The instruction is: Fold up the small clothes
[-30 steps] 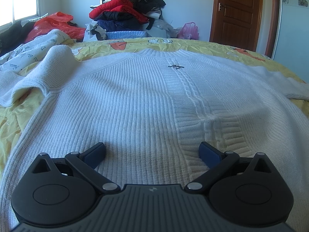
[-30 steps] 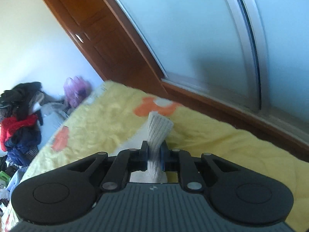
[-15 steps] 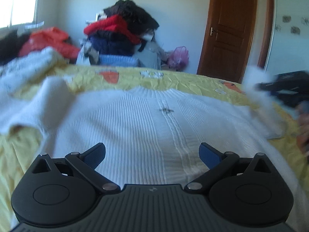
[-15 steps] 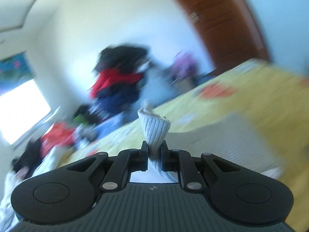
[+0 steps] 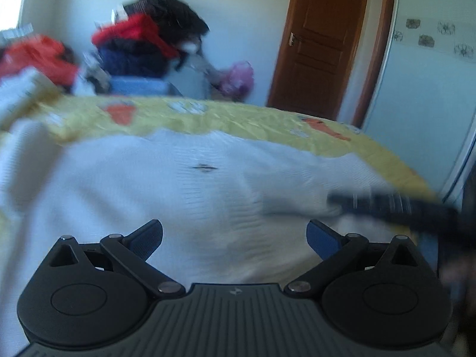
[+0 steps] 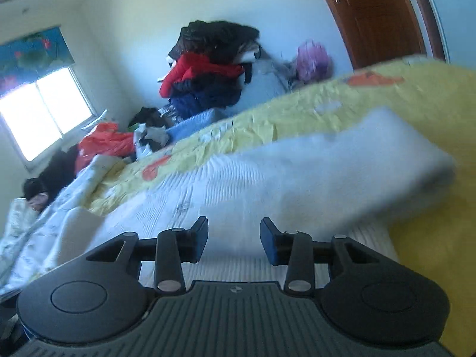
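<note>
A white ribbed knit sweater (image 5: 166,184) lies spread on the yellow bedspread (image 5: 238,116). Its right sleeve (image 6: 342,166) is folded inward across the body. My left gripper (image 5: 234,232) is open and empty, held just above the sweater's hem. My right gripper (image 6: 233,235) is open and empty, just above the sweater beside the folded sleeve; it shows as a dark blur at the right of the left wrist view (image 5: 395,205). The sweater's left sleeve (image 5: 26,154) lies out to the side.
A pile of dark and red clothes (image 5: 148,47) stands beyond the bed's far edge, with a pink bag (image 5: 238,80) beside it. A wooden door (image 5: 324,44) is at the back right. A rumpled printed quilt (image 6: 44,223) lies at the bed's left.
My right gripper carried the sleeve cuff inward over the sweater body, then opened and let it go. My left gripper stayed open and lifted a little toward the hem.
</note>
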Action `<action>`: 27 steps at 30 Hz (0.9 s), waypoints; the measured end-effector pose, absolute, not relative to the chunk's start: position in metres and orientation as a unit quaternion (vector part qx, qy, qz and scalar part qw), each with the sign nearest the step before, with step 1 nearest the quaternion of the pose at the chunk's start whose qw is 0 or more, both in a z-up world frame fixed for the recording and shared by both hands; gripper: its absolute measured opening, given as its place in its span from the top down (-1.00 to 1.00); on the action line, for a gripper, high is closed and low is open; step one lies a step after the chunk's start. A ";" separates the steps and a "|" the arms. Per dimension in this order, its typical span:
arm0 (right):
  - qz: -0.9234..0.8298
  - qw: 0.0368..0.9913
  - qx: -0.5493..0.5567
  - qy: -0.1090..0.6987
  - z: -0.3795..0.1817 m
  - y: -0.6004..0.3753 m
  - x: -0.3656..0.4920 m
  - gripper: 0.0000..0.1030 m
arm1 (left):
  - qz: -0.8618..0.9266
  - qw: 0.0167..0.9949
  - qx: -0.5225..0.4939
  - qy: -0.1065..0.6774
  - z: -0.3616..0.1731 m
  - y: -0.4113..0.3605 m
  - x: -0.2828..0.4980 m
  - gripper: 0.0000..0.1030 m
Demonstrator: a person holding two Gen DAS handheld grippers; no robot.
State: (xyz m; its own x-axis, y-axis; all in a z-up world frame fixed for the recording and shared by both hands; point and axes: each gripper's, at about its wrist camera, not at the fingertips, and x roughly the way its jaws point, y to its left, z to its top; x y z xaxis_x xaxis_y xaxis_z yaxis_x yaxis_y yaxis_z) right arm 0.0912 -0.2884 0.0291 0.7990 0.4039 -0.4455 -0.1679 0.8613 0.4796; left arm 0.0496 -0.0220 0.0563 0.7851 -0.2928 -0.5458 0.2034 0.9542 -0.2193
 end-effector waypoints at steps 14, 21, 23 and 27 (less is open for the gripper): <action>0.157 0.900 0.283 0.292 -0.020 -0.313 0.077 0.08 | -0.113 0.859 -0.267 0.423 0.015 -0.055 0.176 -0.19; 0.163 0.894 0.299 0.291 -0.020 -0.315 0.074 0.04 | -0.100 0.888 -0.163 0.418 0.025 -0.069 0.184 0.87; 0.163 0.894 0.299 0.291 -0.019 -0.315 0.073 0.04 | -0.104 0.906 -0.140 0.387 0.042 -0.071 0.179 0.87; 0.163 0.894 0.298 0.291 -0.018 -0.315 0.073 0.04 | -0.108 0.937 -0.107 0.314 0.090 -0.059 0.175 0.88</action>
State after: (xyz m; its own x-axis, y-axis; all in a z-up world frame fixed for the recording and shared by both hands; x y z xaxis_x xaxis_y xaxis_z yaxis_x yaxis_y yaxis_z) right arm 0.0727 -0.3150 -0.0180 0.7771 0.4648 -0.4243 -0.1171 0.7693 0.6281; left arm 0.1746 -0.0592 0.0897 0.7794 -0.2697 -0.5655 0.1349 0.9537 -0.2689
